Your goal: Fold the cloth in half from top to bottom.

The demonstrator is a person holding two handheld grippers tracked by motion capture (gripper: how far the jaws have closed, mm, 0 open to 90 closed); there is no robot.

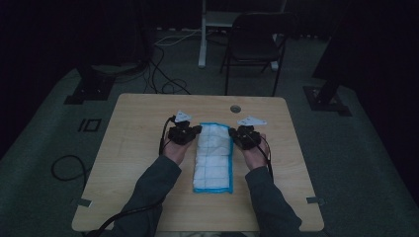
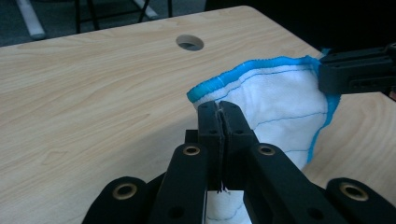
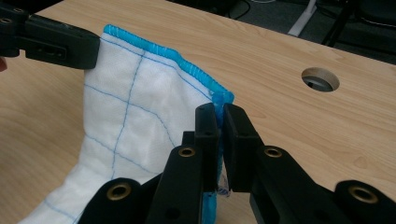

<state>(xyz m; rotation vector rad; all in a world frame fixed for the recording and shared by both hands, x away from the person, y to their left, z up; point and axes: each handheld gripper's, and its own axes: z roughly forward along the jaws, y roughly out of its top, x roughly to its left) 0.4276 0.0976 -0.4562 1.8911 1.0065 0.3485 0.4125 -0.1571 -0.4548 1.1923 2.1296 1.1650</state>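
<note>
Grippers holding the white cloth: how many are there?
2. The left gripper pinches the far left corner of the cloth; the right gripper pinches its far right corner. None seems hidden.

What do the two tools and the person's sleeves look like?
Both tools, left tool and right tool, are black, each with two flat, straight jaws on hinged links fixed with brass-coloured rivets. A grey three-cornered plate sits on top of each, and a black cable trails from each. The person wears dark grey-green long sleeves.
</note>
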